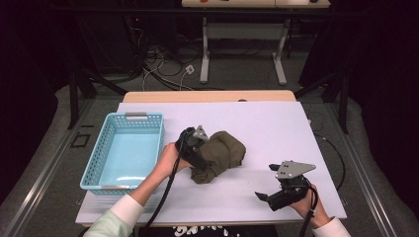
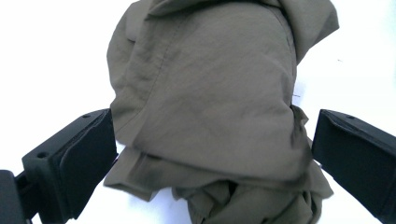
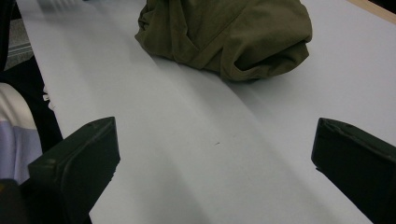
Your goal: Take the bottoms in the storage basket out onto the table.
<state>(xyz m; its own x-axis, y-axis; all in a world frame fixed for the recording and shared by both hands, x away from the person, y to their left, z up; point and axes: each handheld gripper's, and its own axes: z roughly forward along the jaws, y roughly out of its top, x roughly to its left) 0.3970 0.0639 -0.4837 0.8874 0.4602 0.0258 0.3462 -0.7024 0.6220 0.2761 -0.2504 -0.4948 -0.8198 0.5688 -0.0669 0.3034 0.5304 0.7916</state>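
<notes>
The left hand-held gripper [image 1: 206,159] hangs at the olive cloth bundle [image 1: 221,154] near the middle of the desk [image 1: 276,128], its jaws spread wide. In the left gripper view the bundle lies between them — the pads stand just clear of the fabric on either side, not pressing it. The cloth [image 2: 205,107] is crumpled into a loose heap, folds piled over one another, resting on the white desk surface.

The right hand-held gripper [image 1: 269,197] sits low near the desk's front right corner, well apart from the bundle, jaws likewise spread with nothing between them. In the right gripper view bare desk stretches ahead of it, and the cloth [image 3: 229,35] lies farther off toward the far edge.

A light-blue perforated basket [image 1: 99,163] stands along the desk's left edge, just beside the left hand [image 1: 168,160] and apart from the bundle — it holds nothing visible.
</notes>
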